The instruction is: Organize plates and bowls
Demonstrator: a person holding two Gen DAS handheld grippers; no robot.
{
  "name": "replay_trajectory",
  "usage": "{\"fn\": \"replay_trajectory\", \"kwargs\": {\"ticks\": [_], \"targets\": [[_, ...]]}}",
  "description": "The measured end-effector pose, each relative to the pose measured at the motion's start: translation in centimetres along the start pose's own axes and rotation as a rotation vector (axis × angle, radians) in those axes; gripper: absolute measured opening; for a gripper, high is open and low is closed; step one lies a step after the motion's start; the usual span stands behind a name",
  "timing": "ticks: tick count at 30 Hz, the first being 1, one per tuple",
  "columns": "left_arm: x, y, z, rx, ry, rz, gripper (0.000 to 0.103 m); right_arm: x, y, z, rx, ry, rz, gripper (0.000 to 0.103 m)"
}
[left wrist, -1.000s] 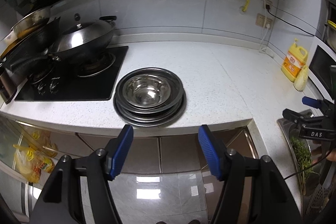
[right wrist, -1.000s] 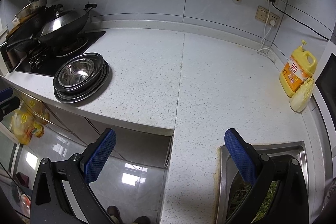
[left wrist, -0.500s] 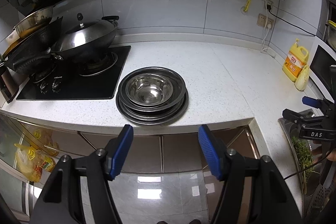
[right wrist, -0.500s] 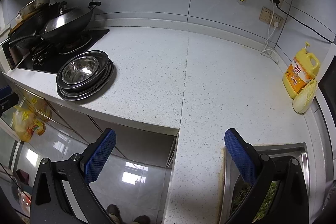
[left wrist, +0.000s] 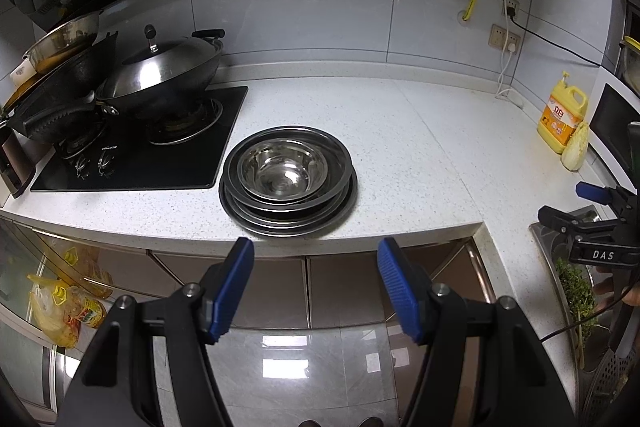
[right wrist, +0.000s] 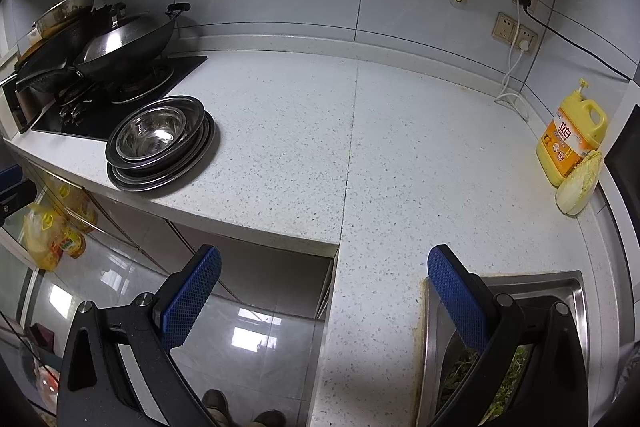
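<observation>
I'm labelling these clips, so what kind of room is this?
A home kitchen, most likely: a gas hob with a lidded wok, a sink, and stacked steel bowls and plates on the countertop.

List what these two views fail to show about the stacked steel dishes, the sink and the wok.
- Stack of plates and bowls: the exact count is unclear in both views; the upper bowls cover the lower pieces, so only rims show.
- Sink: its contents are mostly hidden in the right wrist view by the right gripper; in the left wrist view the frame edge cuts it.
- Wok: its lid hides the inside in both views.
</observation>
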State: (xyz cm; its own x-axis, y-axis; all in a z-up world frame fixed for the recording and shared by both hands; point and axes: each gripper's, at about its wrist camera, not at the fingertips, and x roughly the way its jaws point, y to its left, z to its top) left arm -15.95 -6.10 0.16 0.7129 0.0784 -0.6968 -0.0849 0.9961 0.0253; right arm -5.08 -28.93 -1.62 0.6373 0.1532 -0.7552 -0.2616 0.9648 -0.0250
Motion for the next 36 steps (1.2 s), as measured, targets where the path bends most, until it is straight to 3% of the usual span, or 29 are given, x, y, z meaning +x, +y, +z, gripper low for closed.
{"fn": "replay_trajectory", "kwargs": {"ticks": [36], "targets": [[0.92, -0.37, 0.12, 0.011, 0.02, -0.018, 0.063, -0.11, -0.13, 0.15, 0.012, -0.004, -0.008, 0.102]]}}
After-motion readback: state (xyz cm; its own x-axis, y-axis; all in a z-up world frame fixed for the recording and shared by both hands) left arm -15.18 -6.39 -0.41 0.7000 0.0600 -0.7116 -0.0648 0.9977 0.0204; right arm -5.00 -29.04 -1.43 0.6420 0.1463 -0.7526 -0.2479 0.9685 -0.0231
